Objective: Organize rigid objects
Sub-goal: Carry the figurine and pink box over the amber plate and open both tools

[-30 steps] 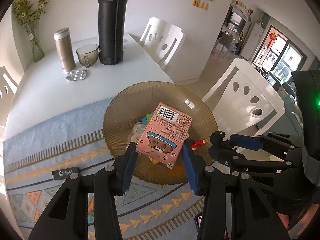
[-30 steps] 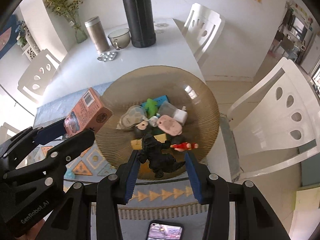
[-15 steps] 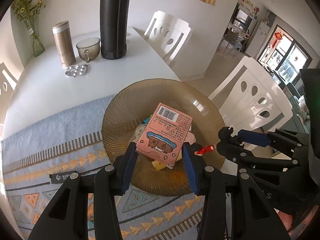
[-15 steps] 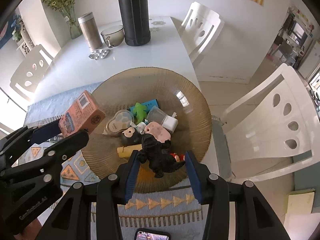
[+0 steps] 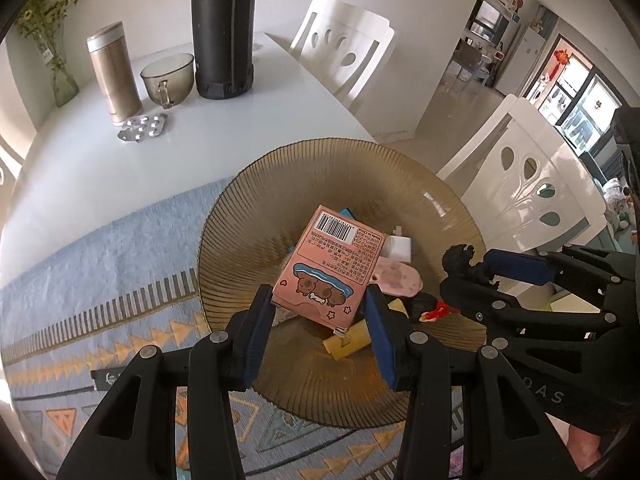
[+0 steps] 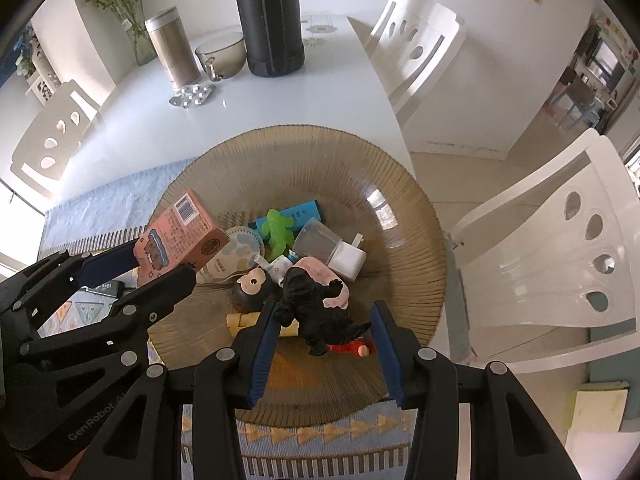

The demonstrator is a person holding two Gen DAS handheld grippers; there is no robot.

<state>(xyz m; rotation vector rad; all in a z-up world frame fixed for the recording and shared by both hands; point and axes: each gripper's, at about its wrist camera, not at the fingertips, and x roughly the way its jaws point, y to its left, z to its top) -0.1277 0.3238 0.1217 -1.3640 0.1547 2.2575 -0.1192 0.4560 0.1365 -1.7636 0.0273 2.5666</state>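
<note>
pink box (image 5: 329,268) hides bowl (image 5: 280,184) contents; left gripper (image 5: 318,312) clamps it. right gripper (image 6: 326,322) grips black dinosaur (image 6: 316,312), jaws part-closed.

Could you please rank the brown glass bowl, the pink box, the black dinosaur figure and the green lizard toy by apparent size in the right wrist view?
1. Brown glass bowl
2. Pink box and black dinosaur figure: look alike; both held near the camera, so unranked.
3. Green lizard toy

A tall black cylindrical flask (image 5: 222,28) stands on the white table (image 5: 240,120), beside a smoked glass cup (image 5: 167,78), a gold steel thermos (image 5: 113,74) and a silver pill blister (image 5: 143,128).
</note>
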